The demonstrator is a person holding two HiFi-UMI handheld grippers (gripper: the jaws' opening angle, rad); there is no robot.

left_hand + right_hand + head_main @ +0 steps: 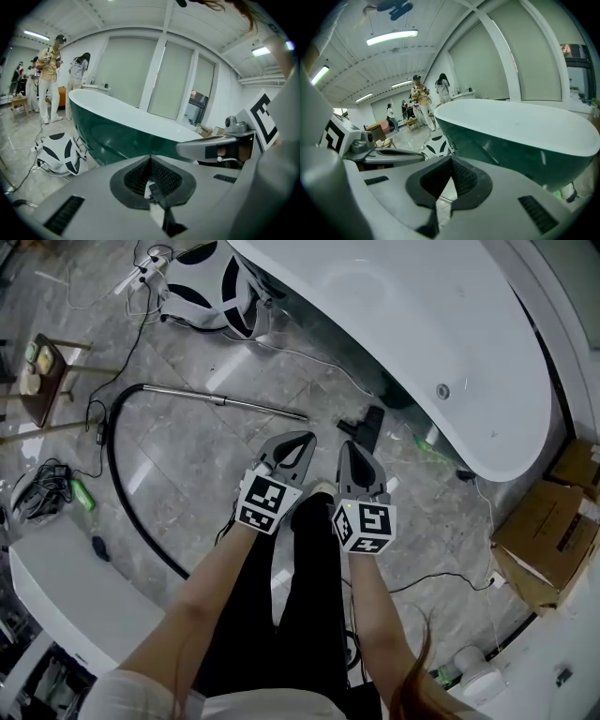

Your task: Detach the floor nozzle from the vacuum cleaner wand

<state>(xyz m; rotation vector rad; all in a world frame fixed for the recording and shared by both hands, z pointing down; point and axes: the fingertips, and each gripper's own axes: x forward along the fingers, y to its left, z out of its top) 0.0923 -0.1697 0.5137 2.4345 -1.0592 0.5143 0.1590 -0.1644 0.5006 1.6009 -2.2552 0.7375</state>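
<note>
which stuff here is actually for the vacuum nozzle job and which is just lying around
For the job: floor nozzle, metal wand, black hose, vacuum cleaner body.

Just lying about: bathtub, cardboard boxes, small wooden table, cable tangle.

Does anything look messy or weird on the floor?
The black floor nozzle lies beside the bathtub, apart from the metal wand, which lies flat. Loose cables tangle at left.

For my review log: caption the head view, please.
Left gripper and right gripper shut, empty; floor nozzle lies apart from the wand, beside the bathtub.
</note>
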